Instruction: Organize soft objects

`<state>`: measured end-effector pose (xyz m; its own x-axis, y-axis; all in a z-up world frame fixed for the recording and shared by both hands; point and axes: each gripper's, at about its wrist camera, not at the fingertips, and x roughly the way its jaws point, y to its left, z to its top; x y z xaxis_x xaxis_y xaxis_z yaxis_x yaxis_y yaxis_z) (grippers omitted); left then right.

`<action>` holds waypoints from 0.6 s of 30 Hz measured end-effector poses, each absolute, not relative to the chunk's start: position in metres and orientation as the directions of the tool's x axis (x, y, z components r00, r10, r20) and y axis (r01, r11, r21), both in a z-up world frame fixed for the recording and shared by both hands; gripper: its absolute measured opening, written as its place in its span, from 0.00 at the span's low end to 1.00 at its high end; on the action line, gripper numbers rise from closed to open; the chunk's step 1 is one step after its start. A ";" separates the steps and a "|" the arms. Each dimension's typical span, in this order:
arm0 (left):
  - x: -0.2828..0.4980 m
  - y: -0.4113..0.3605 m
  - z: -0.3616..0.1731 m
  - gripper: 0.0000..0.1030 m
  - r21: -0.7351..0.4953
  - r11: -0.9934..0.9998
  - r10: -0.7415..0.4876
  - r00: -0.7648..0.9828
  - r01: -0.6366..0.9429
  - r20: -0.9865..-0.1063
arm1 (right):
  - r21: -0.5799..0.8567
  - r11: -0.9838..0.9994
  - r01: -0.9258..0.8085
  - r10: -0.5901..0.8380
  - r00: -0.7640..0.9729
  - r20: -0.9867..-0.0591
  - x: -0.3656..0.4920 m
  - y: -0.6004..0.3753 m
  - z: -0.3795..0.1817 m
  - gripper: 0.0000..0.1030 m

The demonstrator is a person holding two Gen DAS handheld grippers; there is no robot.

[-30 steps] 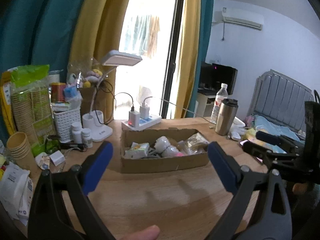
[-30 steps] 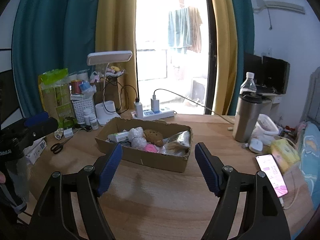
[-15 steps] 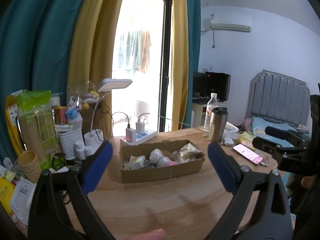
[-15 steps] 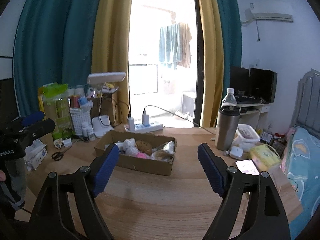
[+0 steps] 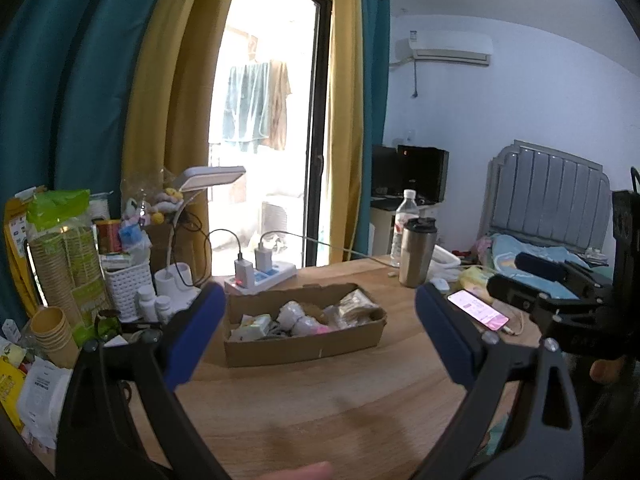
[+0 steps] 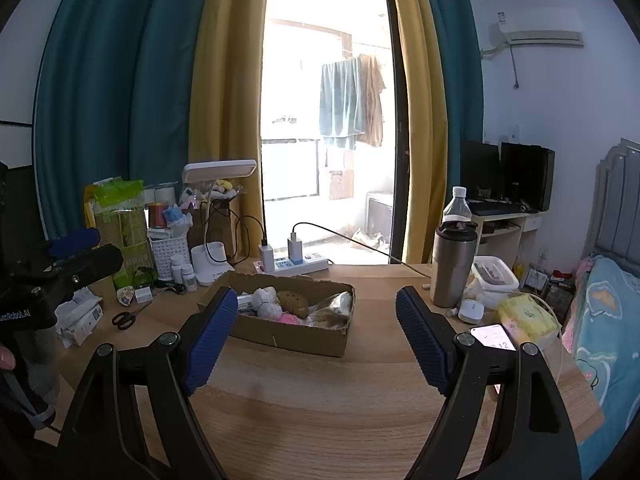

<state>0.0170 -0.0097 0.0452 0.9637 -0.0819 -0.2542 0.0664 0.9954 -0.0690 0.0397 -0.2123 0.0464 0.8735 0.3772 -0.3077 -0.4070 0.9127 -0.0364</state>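
Both grippers held wide apart at the jaws and gripping nothing: left gripper (image 5: 316, 316) and right gripper (image 6: 312, 324), each raised above the wooden table (image 6: 320, 400) and aimed at the cardboard box (image 6: 288, 332). Soft objects heaped inside that box: white fluffy balls (image 6: 266, 302), a brown sponge-like lump (image 6: 294, 302), something pink (image 6: 290, 319), crinkled clear packets (image 5: 354, 306) at one end. Nothing soft seen loose on the bare wood in front. Fits equally a box waiting to be sorted out and a box already filled, so no verdict on which. If reaching in, better to come down from above, clear of the box wall, to pinch one piece at its middle with a light squeeze, and to keep clear of the phone (image 6: 494, 336) and steel tumbler (image 6: 454, 268) nearby. Against a second ago: both cameras higher and farther back, box smaller in view, more of the doorway and ceiling showing, jaw spread about the same.
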 end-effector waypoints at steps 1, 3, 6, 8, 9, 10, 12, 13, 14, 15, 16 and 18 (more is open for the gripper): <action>0.017 -0.011 0.045 0.94 -0.069 0.995 -0.083 0.963 0.068 -0.255 | -0.036 0.913 -0.406 0.377 0.874 -0.307 0.039 -0.213 0.046 0.82; 0.016 -0.012 0.045 0.94 -0.068 0.995 -0.085 0.963 0.070 -0.256 | -0.035 0.914 -0.405 0.376 0.875 -0.306 0.039 -0.213 0.047 0.82; 0.016 -0.012 0.046 0.94 -0.069 0.995 -0.085 0.964 0.070 -0.253 | -0.031 0.913 -0.406 0.377 0.873 -0.308 0.040 -0.213 0.047 0.82; 0.015 -0.012 0.046 0.94 -0.073 0.995 -0.085 0.965 0.069 -0.250 | -0.030 0.913 -0.406 0.378 0.873 -0.307 0.039 -0.213 0.048 0.82; 0.015 -0.012 0.047 0.94 -0.073 0.995 -0.085 0.965 0.069 -0.250 | -0.031 0.913 -0.406 0.378 0.874 -0.306 0.039 -0.213 0.048 0.82; 0.015 -0.012 0.047 0.94 -0.075 0.995 -0.086 0.964 0.069 -0.250 | -0.031 0.913 -0.407 0.379 0.874 -0.305 0.039 -0.213 0.048 0.82; 0.015 -0.012 0.047 0.94 -0.075 0.995 -0.087 0.964 0.070 -0.250 | -0.031 0.913 -0.406 0.379 0.874 -0.306 0.039 -0.213 0.048 0.82; 0.015 -0.012 0.047 0.94 -0.075 0.995 -0.087 0.964 0.070 -0.250 | -0.031 0.913 -0.406 0.378 0.874 -0.306 0.039 -0.213 0.048 0.82; 0.015 -0.012 0.047 0.94 -0.075 0.995 -0.086 0.965 0.070 -0.249 | -0.030 0.913 -0.406 0.379 0.874 -0.306 0.039 -0.213 0.048 0.82; 0.015 -0.012 0.047 0.94 -0.075 0.995 -0.086 0.965 0.070 -0.249 | -0.030 0.913 -0.406 0.378 0.874 -0.306 0.039 -0.213 0.048 0.82; 0.015 -0.012 0.047 0.94 -0.075 0.995 -0.087 0.965 0.070 -0.249 | -0.030 0.913 -0.406 0.378 0.874 -0.305 0.039 -0.213 0.048 0.82; 0.015 -0.012 0.047 0.94 -0.076 0.995 -0.089 0.965 0.072 -0.248 | -0.030 0.913 -0.407 0.379 0.873 -0.306 0.039 -0.213 0.048 0.82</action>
